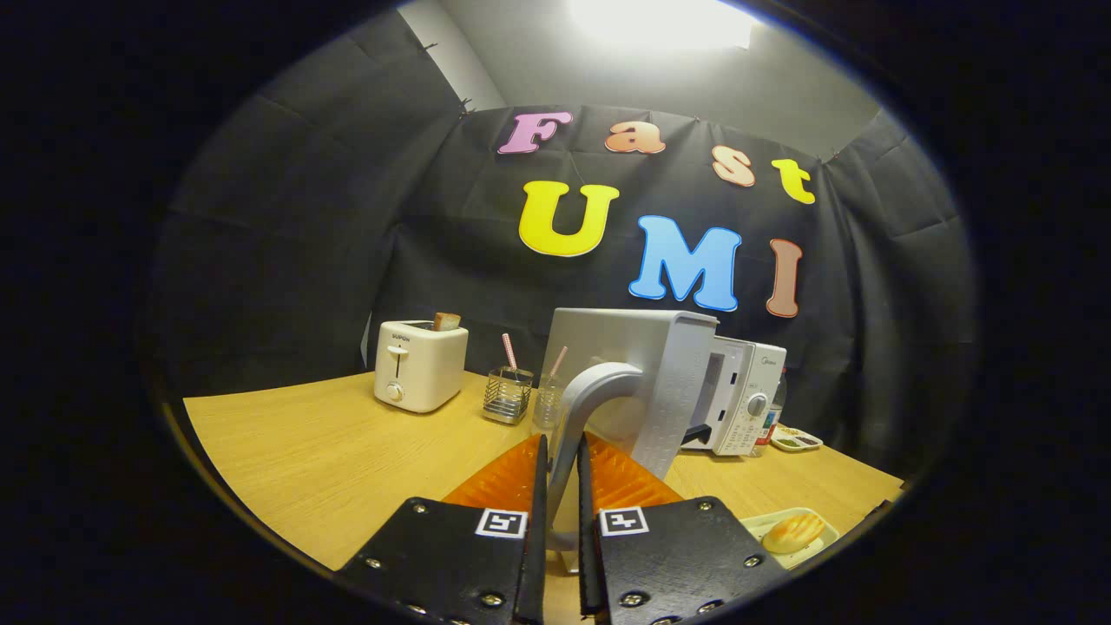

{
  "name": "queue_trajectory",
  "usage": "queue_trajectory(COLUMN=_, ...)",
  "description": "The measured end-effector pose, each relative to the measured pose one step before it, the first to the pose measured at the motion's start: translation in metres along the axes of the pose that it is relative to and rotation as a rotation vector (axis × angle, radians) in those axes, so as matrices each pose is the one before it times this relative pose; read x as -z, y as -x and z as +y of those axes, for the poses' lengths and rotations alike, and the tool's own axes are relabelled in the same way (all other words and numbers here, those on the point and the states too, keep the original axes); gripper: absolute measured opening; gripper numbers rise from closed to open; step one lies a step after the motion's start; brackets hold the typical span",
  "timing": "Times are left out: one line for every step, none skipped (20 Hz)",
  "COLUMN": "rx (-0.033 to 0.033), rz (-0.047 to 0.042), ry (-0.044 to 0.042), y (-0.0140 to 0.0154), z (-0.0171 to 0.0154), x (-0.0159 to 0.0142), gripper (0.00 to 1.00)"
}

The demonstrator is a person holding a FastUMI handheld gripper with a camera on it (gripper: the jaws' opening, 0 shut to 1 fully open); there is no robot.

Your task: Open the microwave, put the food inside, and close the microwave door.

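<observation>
The white microwave point(742, 395) stands on the wooden table point(330, 460), its door point(638, 382) swung open toward me. My gripper point(562, 451) is shut on the door's curved grey handle point(590, 395), which runs up from between the two fingers. A bread roll point(792, 531) lies on a pale plate point(764, 523) just to the right of the fingers, near the table's front edge. The microwave's inside is hidden behind the open door.
A white toaster point(419, 365) with a slice in it stands at the back left. Beside it are a wire holder point(508, 395) and a glass point(548, 401), each with a straw. A small tray point(794, 439) and a bottle point(771, 417) sit right of the microwave.
</observation>
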State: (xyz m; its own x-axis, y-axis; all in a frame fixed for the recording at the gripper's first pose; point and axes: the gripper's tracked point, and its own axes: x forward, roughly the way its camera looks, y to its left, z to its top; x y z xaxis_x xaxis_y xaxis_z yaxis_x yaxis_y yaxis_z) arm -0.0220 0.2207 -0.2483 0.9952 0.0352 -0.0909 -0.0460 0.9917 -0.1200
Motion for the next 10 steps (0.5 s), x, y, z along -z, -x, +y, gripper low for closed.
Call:
queue_trajectory(rx=-0.00466, rz=-0.00249, ry=0.01082, y=0.00320, z=0.01089, x=0.00048, gripper=0.16)
queue_trajectory(rx=-0.01936, rz=-0.00296, ry=0.01105, y=0.00197, z=0.01207, x=0.00080, gripper=0.16)
queue_trajectory(rx=-0.03163, rz=-0.00476, ry=0.00662, y=0.00270, z=0.01135, x=0.00073, gripper=0.16)
queue_trajectory(rx=-0.01495, rz=-0.00824, ry=0.00918, y=0.00299, z=0.00476, x=0.00015, gripper=0.16)
queue_trajectory(rx=-0.01280, rz=-0.00633, ry=0.00973, y=0.00455, z=0.00029, x=-0.00076, gripper=0.13)
queue_trajectory(rx=-0.02654, rz=-0.00203, ry=0.00212, y=0.00316, z=0.00333, x=0.00030, gripper=0.09)
queue_trajectory(rx=-0.02071, rz=0.00168, ry=-0.00248, y=0.00872, z=-0.00211, x=-0.00043, gripper=0.09)
queue_trajectory(rx=-0.03171, rz=-0.00861, ry=-0.00607, y=0.01084, z=-0.00252, x=-0.00221, gripper=0.09)
queue_trajectory(rx=-0.03687, rz=-0.01250, ry=-0.00776, y=0.01048, z=-0.00086, x=-0.00268, gripper=0.09)
queue_trajectory(rx=-0.02800, rz=-0.00930, ry=0.00170, y=0.01142, z=-0.00584, x=-0.00287, gripper=0.16)
